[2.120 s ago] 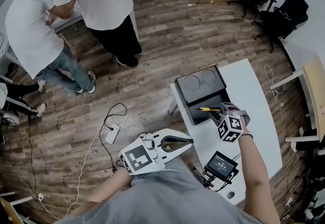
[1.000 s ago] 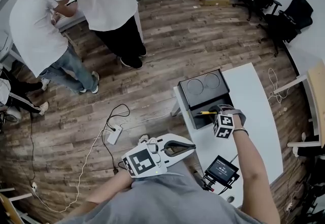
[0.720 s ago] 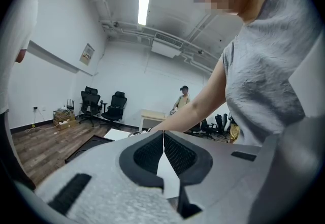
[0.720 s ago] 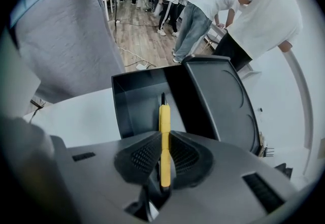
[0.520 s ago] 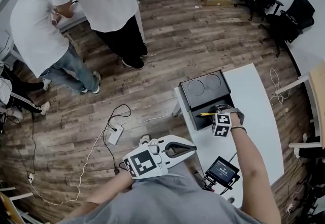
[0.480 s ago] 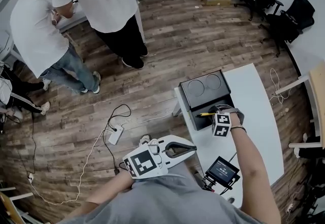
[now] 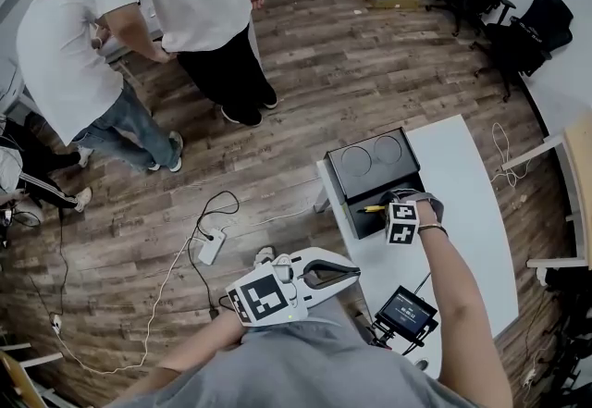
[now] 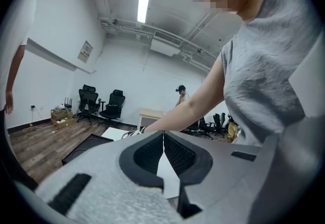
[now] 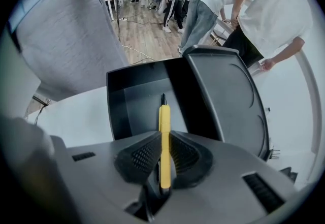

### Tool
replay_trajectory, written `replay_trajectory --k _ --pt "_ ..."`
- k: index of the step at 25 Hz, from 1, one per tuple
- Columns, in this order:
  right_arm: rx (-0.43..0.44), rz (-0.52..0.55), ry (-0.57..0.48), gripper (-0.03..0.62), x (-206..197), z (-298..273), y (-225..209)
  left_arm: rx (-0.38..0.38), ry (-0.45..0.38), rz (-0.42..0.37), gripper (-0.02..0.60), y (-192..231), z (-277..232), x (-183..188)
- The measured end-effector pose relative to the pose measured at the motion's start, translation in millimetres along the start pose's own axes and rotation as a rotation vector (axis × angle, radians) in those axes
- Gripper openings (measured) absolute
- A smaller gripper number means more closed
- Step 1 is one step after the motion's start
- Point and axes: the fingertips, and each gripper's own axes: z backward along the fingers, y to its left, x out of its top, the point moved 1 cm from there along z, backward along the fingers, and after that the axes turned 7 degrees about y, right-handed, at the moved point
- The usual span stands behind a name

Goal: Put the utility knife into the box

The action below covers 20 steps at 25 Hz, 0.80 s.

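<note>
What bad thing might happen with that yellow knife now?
The right gripper pinches the utility knife only by its rear half, so it might tilt or slip. Its tip points into the open box; released too soon, it may strike the front wall and bounce out.

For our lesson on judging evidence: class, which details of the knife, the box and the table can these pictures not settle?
1. The utility knife, rear end: right gripper view, buried between the right gripper fingers.
2. The box floor, near part: same view, behind the gripper body.
3. The screen text: head view, too small.
</note>
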Motion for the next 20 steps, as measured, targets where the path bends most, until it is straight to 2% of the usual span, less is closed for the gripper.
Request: replay_trajectory --k 11,20 --pt "-0.037 -0.06 -0.008 0.051 0.4 -0.2 -11.8 0.005 0.009 0.002 0.018 0.4 -1.1 -1.9" --pt "-0.008 -0.105 -0.017 0.068 -0.8 -1.9 -9.6 -0.004 0.02 -0.006 0.018 -0.5 -4.2 -1.7"
